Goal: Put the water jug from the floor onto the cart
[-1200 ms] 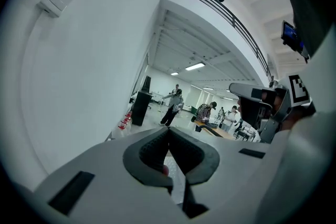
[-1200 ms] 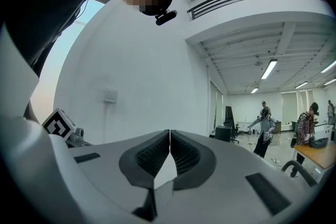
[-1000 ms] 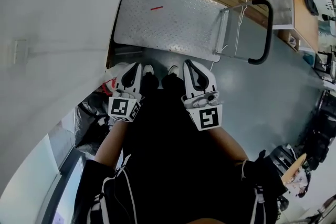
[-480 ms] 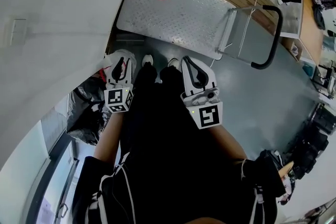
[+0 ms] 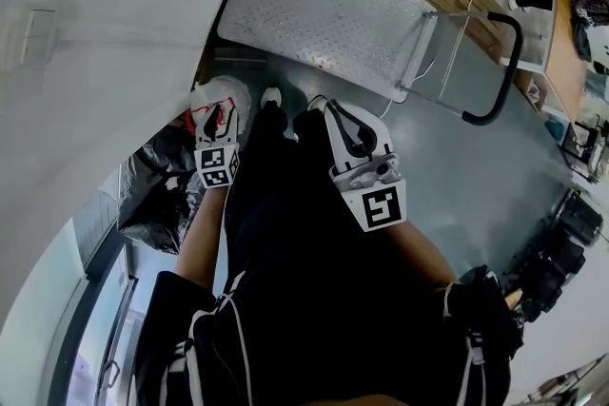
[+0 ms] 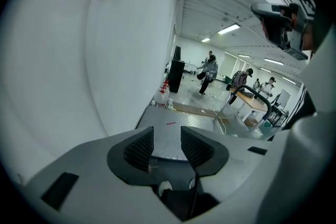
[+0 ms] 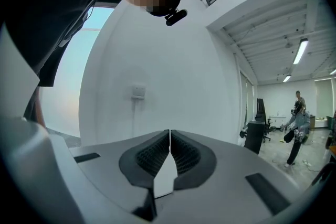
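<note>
Grey floor (image 5: pixel 466 176), cart (image 5: pixel 333 14) ahead, black bags (image 5: pixel 152 200) left

Left gripper (image 6: pixel 166 139) just opening, empty; right gripper (image 7: pixel 169 147) fingers (image 7: pixel 157 155) together.

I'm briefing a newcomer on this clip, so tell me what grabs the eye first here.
The diamond-plate metal cart fills the top of the head view, its black handle at the right end. Below it, two grippers jut out in front of the person's dark clothing. The left gripper has just been opening its jaws with nothing between them, while the right gripper is shut and empty.
</note>
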Available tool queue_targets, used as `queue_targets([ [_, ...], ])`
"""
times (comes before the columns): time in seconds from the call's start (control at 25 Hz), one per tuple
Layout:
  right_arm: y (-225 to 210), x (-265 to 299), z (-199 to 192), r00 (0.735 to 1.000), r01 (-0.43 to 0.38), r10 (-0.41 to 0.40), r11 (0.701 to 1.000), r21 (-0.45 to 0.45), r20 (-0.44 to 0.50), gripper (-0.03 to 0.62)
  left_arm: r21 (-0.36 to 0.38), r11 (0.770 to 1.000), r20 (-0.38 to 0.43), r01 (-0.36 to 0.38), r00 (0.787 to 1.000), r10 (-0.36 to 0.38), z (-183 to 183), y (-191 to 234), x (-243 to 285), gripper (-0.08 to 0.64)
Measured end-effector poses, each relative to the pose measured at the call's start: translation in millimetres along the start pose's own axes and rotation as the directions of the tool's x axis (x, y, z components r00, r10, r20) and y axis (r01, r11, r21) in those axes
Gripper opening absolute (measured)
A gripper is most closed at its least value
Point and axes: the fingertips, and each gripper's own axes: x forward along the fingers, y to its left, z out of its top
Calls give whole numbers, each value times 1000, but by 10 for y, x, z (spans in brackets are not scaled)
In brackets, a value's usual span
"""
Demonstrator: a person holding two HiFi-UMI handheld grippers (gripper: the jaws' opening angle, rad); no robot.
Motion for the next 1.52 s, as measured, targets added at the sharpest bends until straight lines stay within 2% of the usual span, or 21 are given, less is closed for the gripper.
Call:
queue_targets([
  [0.16, 140, 98, -163, 998, 11, -10, 1000, 17, -54, 18, -166, 986, -87, -33, 996, 18, -485, 367, 80, 167],
  [0.24, 156, 96, -226, 997, 11, -9, 1000, 25, -82, 18, -195, 980, -112, -51, 993, 30, -634, 469, 119, 170],
  [0.48, 77, 114, -227, 994, 13, -12, 1000, 4, -112, 19, -202, 979, -189, -35, 982, -4, -1054, 568, 425, 173],
  [0.56, 49, 158, -187, 995, 20, -21, 1000, -9, -100, 18, -163, 987, -235, -10, 972, -29, -1236, 559, 502, 174],
  [0.72, 0, 215, -108, 997, 30, -31, 999, -27, -71, 19, -116, 992, -330, 46, 940, -82, -1521, 490, 692, 178],
  [0.88, 16, 144, -200, 997, 16, -19, 999, -43, -80, 19, -117, 992, -390, 44, 917, -87, -1755, 471, 803, 178],
  [1.0, -59, 66, -354, 993, 33, -39, 998, -52, -107, 18, -114, 992, -439, 56, 893, -101, -2017, 397, 875, 178],
  [1.16, -150, 22, -550, 991, 52, -56, 998, -36, -124, 18, -34, 995, -520, 92, 849, -96, -2458, 401, 1020, 178],
  [1.28, -186, -18, -686, 990, 59, -63, 998, -35, -127, 18, -40, 998, -541, 54, 838, -67, -2648, 475, 1132, 178],
  [1.44, -253, -99, -882, 986, 76, -80, 997, -35, -149, 19, -96, 995, -554, -32, 832, -27, -2770, 610, 1158, 178],
  [1.52, -305, -98, -996, 982, 89, -91, 996, -22, -163, 19, -135, 988, -548, -77, 836, -10, -2815, 688, 1255, 178],
])
